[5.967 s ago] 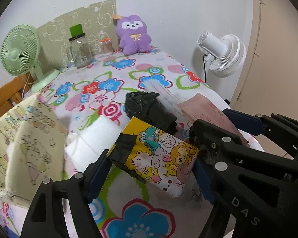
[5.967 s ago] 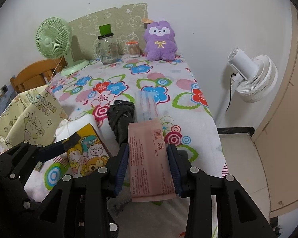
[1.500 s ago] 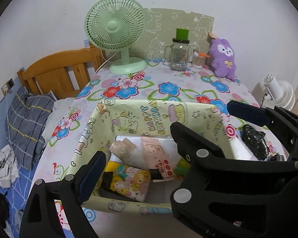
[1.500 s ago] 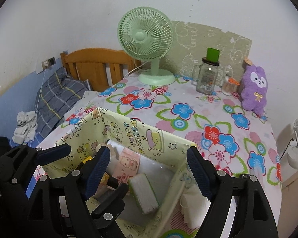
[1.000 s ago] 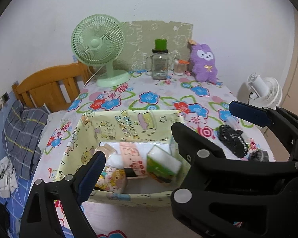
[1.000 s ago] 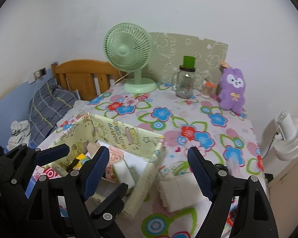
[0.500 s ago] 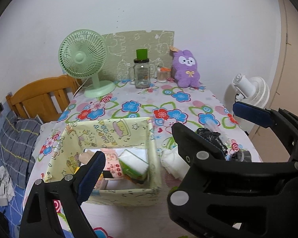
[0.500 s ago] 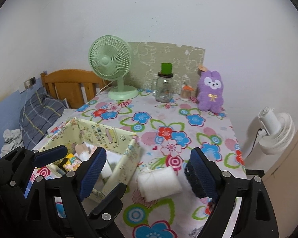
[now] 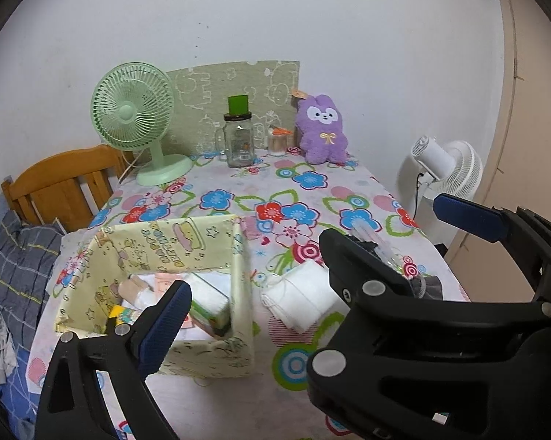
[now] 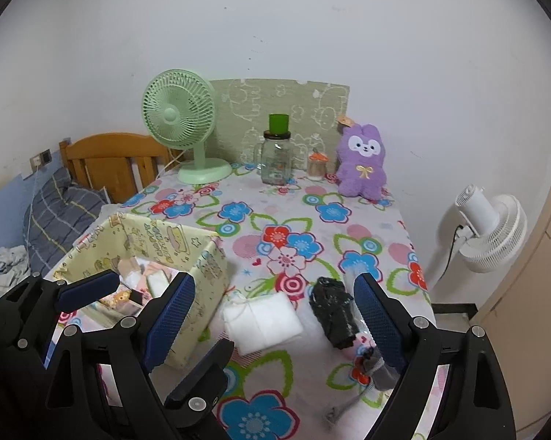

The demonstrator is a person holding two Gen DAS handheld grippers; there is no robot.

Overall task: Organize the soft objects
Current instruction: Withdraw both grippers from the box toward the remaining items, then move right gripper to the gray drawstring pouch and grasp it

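A yellow cartoon-print fabric box (image 9: 187,242) (image 10: 158,242) stands at the table's near left. It holds several soft packs, among them a green-white tissue pack (image 9: 206,300). Right of the box lies a white folded cloth bundle (image 9: 304,293) (image 10: 261,319) tied with string. Further right lie a black bundle (image 10: 332,310) and a clear plastic pack (image 10: 352,275). My left gripper (image 9: 275,293) hangs open over the box's right wall, with nothing in it. My right gripper (image 10: 273,278) is open too, above and short of the white and black bundles. A purple plush (image 10: 361,168) sits at the back.
A green desk fan (image 10: 178,110), a glass jar with a green lid (image 10: 277,157) and a small jar stand along the back wall. A white floor fan (image 10: 488,227) is past the table's right edge. A wooden headboard (image 9: 63,179) and bedding lie left. A grey item (image 10: 378,366) lies near the front edge.
Both views have swung right, so the box has slid leftward and the white and black bundles came into view. The cartoon pack and pink packet held six seconds ago now lie in the box.
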